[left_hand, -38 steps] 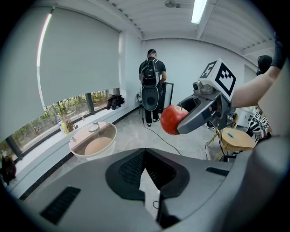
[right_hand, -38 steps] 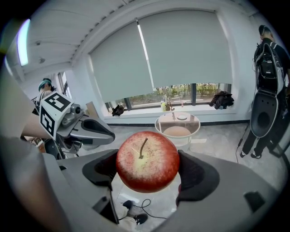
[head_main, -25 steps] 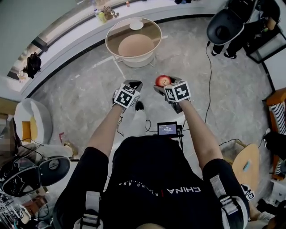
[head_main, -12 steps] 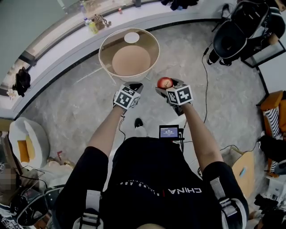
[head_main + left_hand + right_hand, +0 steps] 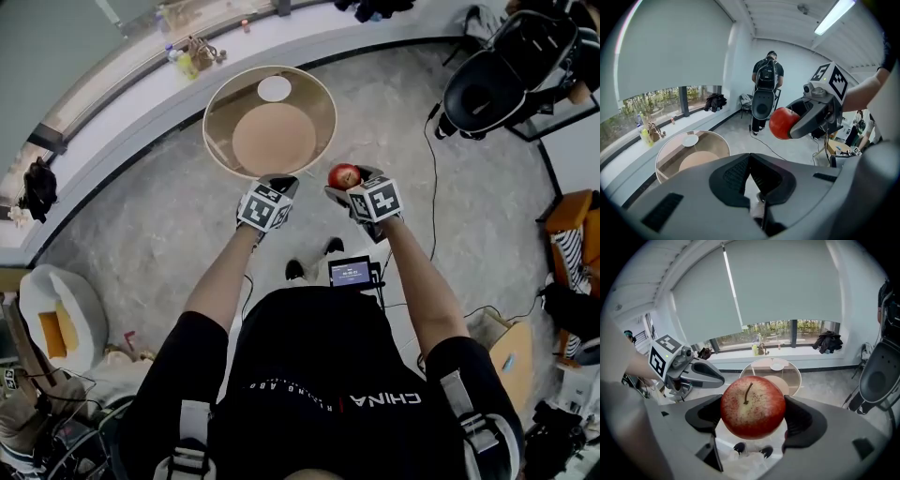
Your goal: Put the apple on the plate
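Because the apple is carried in the air and not yet over its target, the round table (image 5: pixel 212 112) in the upper middle of the head view comes first. It has a raised rim like a shallow tub and a tan disc showing inside. The only loose thing on it is the small white plate (image 5: pixel 275 88) near its upper edge, and that plate lies bare.

Below the table, the two tools sit side by side at frame centre. The left gripper (image 5: pixel 278 180) has its jaws pressed together on nothing. The right gripper (image 5: pixel 753 414) has its jaws spread wide and pinching the apple (image 5: pixel 344 174) by its flanks, stem upward.

The apple looks firm, smooth-skinned and fairly weighty for its size, so it could probably slip or roll if squeezed off-centre. It would likely bruise if dropped. The present hold across its widest part seems the safest one. Setting it down low on the plate should stop it rolling away.
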Demonstrator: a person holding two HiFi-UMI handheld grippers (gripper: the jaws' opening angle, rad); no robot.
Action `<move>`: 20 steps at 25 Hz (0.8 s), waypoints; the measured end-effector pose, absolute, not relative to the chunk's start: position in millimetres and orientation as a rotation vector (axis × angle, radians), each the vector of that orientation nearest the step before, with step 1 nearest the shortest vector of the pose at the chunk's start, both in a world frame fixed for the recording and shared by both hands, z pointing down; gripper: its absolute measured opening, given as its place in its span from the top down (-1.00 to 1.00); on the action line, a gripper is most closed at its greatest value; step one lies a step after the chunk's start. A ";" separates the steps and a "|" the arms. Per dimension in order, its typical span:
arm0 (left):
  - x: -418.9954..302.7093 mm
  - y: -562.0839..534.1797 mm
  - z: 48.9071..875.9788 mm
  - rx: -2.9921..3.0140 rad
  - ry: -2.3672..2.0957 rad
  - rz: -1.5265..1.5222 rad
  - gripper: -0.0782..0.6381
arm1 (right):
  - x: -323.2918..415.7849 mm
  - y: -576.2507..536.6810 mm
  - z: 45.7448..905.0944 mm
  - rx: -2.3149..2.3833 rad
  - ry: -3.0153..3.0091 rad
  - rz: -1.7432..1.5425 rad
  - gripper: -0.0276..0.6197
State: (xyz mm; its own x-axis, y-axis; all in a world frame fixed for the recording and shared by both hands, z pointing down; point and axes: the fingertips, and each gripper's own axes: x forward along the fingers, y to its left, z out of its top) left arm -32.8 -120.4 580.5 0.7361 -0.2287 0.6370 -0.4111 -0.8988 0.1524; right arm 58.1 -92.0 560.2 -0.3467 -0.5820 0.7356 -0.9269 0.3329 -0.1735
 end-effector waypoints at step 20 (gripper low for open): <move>71.3 -354.6 598.7 2.480 -0.763 0.920 0.73 | 176.7 -353.3 584.8 1.110 -2.208 0.726 -0.29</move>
State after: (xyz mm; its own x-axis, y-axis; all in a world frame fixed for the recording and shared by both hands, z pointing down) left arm 71.3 -354.6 598.7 0.6370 -0.3542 0.6847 -0.6072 -0.7777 0.1626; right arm 176.7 -353.3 584.8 -0.5018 -0.5300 0.6836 -0.8323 0.5110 -0.2149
